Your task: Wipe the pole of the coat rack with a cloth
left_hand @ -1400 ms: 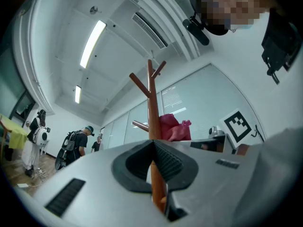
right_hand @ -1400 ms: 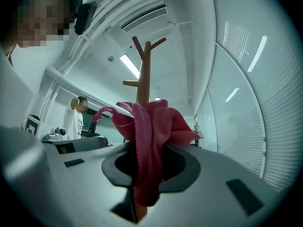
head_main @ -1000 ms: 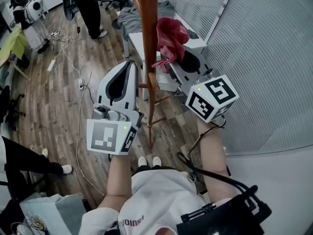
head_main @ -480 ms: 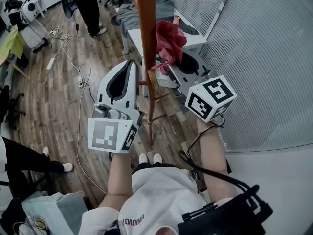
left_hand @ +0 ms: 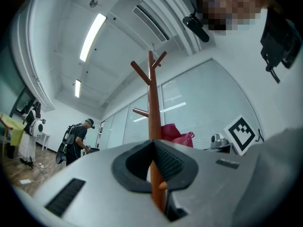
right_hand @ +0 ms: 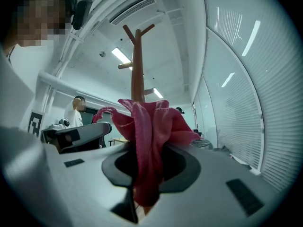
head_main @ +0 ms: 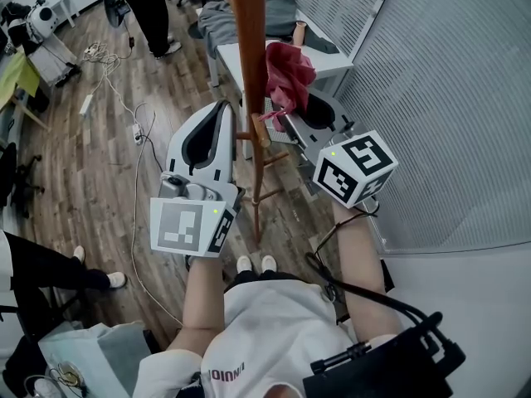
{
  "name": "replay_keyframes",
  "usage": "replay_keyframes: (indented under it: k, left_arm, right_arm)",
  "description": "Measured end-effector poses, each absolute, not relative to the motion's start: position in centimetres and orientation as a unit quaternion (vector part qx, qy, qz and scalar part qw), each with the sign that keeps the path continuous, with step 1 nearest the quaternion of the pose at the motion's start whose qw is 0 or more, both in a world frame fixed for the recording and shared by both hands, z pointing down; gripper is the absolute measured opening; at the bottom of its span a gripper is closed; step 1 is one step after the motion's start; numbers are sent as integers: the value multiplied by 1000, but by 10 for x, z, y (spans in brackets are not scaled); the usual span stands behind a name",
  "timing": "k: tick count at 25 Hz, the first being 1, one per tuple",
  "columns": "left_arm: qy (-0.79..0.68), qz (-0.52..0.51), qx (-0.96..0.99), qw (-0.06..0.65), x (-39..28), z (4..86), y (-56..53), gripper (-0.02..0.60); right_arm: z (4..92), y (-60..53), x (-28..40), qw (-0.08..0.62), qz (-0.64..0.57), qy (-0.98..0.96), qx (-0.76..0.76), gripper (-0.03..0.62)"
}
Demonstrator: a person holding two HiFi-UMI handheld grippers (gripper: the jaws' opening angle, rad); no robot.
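The brown wooden coat rack pole (head_main: 251, 56) rises in the middle of the head view, with short pegs low down. My right gripper (head_main: 288, 114) is shut on a bunched red cloth (head_main: 289, 69), which sits against the right side of the pole. In the right gripper view the cloth (right_hand: 150, 126) fills the jaws and hides the lower pole (right_hand: 138, 74). My left gripper (head_main: 222, 108) hovers just left of the pole. Its jaws meet at the tip with nothing in them (left_hand: 152, 143), and the pole (left_hand: 154, 112) stands behind them.
A white table (head_main: 332, 69) carrying a grey garment (head_main: 249, 11) stands behind the rack. A slatted glass wall (head_main: 431, 98) closes the right side. Cables and a power strip (head_main: 137, 139) lie on the wooden floor at left. Another person (head_main: 149, 7) stands at the back.
Almost nothing differs. The right gripper with the red cloth has shifted very slightly against the pole, and the left gripper keeps its place.
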State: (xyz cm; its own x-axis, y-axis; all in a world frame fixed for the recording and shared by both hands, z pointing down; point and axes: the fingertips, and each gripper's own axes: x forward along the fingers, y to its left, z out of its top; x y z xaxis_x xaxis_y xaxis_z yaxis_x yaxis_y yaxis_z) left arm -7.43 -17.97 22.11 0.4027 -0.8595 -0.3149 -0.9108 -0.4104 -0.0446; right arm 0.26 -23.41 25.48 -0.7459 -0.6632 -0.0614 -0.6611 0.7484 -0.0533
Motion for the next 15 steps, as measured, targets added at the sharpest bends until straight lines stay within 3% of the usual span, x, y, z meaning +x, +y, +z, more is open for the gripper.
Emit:
replay_keyframes:
  k: [15]
  left_arm:
    - [529, 113, -835, 96, -71, 234, -180, 14]
  right_arm:
    - [284, -231, 5, 27, -45, 932, -359, 98]
